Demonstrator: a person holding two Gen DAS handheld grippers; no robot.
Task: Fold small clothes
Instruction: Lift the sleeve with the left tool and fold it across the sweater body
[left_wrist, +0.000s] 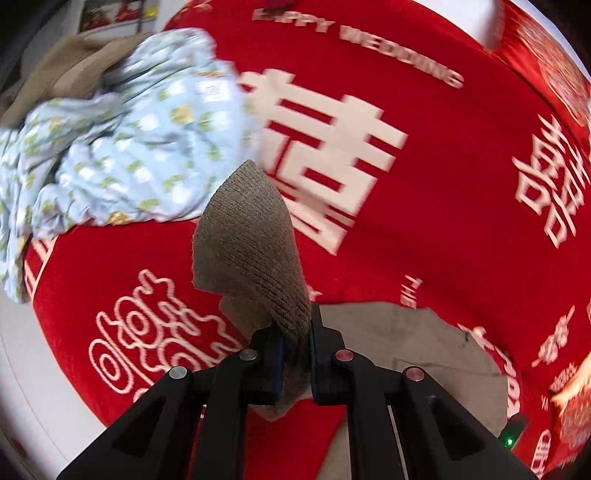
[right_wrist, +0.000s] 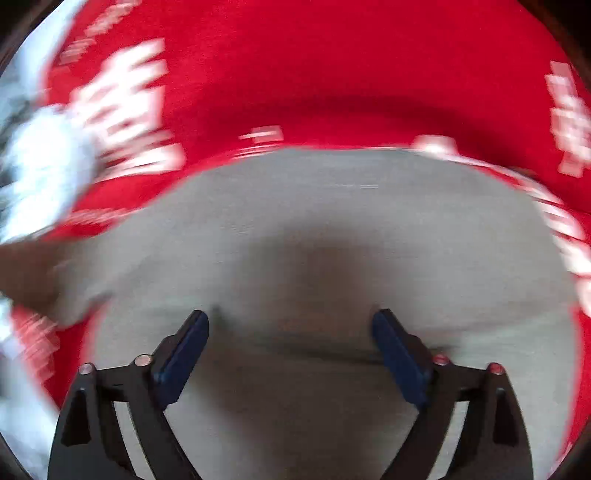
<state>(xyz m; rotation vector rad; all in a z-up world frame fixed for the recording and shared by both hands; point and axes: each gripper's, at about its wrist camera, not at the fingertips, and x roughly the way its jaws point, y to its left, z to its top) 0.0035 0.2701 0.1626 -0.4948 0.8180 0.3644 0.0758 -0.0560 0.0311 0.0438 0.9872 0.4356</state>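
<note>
My left gripper is shut on a fold of a grey-brown knitted garment and holds it up above the red blanket. The rest of the garment lies flat below and to the right. In the right wrist view, which is motion-blurred, my right gripper is open and empty just above the flat grey-brown garment, its blue pads spread wide apart.
A crumpled light-blue patterned garment lies at the left on the red blanket with white lettering. A brown garment lies behind it. A white edge borders the blanket at lower left.
</note>
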